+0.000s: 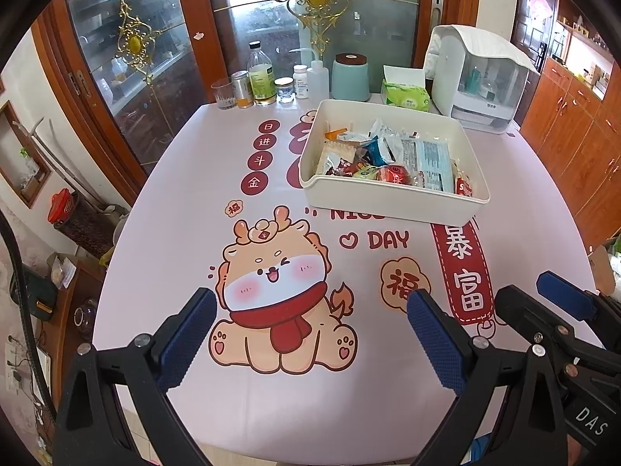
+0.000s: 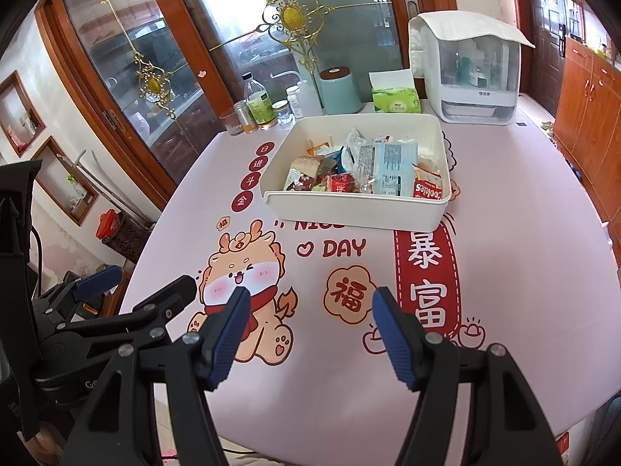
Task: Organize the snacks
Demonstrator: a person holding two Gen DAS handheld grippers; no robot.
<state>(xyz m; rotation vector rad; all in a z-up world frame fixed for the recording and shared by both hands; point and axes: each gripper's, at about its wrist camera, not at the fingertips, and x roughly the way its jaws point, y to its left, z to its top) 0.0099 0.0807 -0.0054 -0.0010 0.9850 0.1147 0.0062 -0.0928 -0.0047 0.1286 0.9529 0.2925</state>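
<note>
Both tongs, left (image 1: 310, 334) and right (image 2: 310, 334), hang released and empty over the bare lower part of the worktop (image 1: 163, 209).

Snack packets (image 1: 392, 159) all lie heaped in the cream bin (image 1: 388, 198), upper centre of frame; none show loose outside. This fits either gathering done or sorting within the bin pending.

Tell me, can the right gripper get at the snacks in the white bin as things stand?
Probably yes. The right gripper is open and empty, the table between it and the white bin is bare, and the snacks lie uncovered.
</note>
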